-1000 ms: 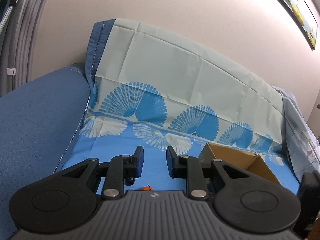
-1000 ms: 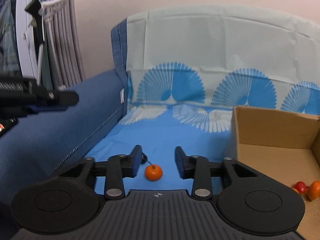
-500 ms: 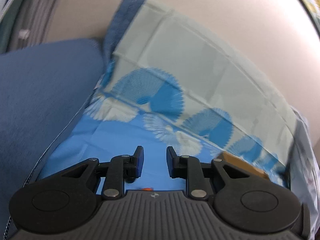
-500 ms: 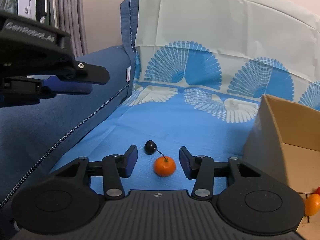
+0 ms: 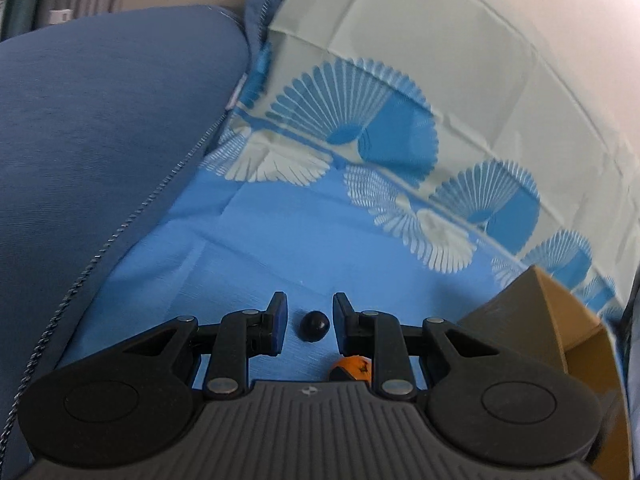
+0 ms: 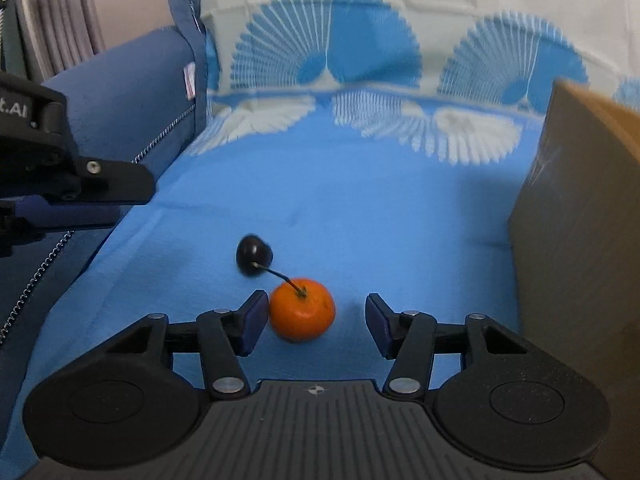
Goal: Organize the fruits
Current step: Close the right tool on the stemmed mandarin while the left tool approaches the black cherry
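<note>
A blue sofa armrest (image 5: 100, 152) fills the nine o'clock side of the left wrist view, and a blue cloth with white and blue fan prints (image 6: 360, 208) covers the seat and runs up the backrest toward twelve. A brown cardboard box (image 6: 580, 232) stands at three o'clock in the right wrist view, its near wall upright on the cloth; the same box shows at about four o'clock from the left wrist. The right gripper (image 6: 316, 322) is spread wide, its left finger just beside or touching a small orange fruit (image 6: 302, 310) that sits on the cloth between the fingers, closer to the nine o'clock pad, with clear space toward the other. The left gripper (image 5: 306, 324) is also spread, with a dark cherry (image 5: 315, 325) lying on the cloth in the gap, touching neither pad. In the right wrist view the cherry lies at eleven o'clock from the orange fruit, its thin stem (image 6: 276, 273) reaching onto the orange's top.
</note>
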{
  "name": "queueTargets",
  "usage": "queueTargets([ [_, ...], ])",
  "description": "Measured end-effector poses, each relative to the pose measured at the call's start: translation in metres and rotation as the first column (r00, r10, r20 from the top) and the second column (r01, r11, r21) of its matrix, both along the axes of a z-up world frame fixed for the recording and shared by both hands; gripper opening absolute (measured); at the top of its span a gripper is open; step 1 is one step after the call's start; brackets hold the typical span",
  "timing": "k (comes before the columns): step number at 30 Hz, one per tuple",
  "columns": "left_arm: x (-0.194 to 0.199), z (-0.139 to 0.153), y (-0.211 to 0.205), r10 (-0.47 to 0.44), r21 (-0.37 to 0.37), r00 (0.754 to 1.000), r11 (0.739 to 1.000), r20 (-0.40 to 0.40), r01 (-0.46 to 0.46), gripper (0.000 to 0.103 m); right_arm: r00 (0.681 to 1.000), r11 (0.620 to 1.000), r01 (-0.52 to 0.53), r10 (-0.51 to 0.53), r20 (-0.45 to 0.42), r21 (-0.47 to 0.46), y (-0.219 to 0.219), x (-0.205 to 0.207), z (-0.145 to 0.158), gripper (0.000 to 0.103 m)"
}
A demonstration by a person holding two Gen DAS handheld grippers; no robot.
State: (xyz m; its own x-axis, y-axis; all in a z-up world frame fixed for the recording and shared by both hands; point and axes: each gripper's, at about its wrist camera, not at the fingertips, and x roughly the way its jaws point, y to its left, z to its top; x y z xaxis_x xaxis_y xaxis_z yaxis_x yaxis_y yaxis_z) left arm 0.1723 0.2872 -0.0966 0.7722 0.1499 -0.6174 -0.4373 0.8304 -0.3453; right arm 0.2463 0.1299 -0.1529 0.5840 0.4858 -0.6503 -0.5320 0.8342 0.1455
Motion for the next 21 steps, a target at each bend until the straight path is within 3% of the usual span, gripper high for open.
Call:
queueTargets([
  [1,0.004,-0.003,-0.001,-0.004,0.010,1.000,1.000,-0.013,0.004,0.027,1.000,1.000,-0.010,0.010,-0.013,0.017,0.000,0.001,-0.001,0.037],
  [6,0.023,-0.015,-0.005,-0.022,0.039,0.998,0.999,-0.052,0.024,0.027,0.997,0.998,0.050,-0.047,0.064,-0.042,-0.003,-0.007,0.008,0.036],
  [11,0.047,-0.026,-0.012,-0.072,0.069,0.993,0.995,-0.088,0.078,0.030,0.992,0.988,0.125,-0.125,-0.003,-0.088,-0.016,0.000,-0.001,0.037],
  [12,0.051,-0.028,-0.014,-0.080,0.082,0.992,0.993,-0.101,0.089,0.034,0.991,0.988,0.130,-0.132,-0.017,-0.081,-0.019,0.000,-0.003,0.037],
  [21,0.076,-0.052,-0.024,-0.118,0.159,0.974,0.976,-0.195,0.150,0.036,0.988,0.986,0.146,-0.149,-0.030,-0.082,-0.021,0.001,-0.004,0.037],
])
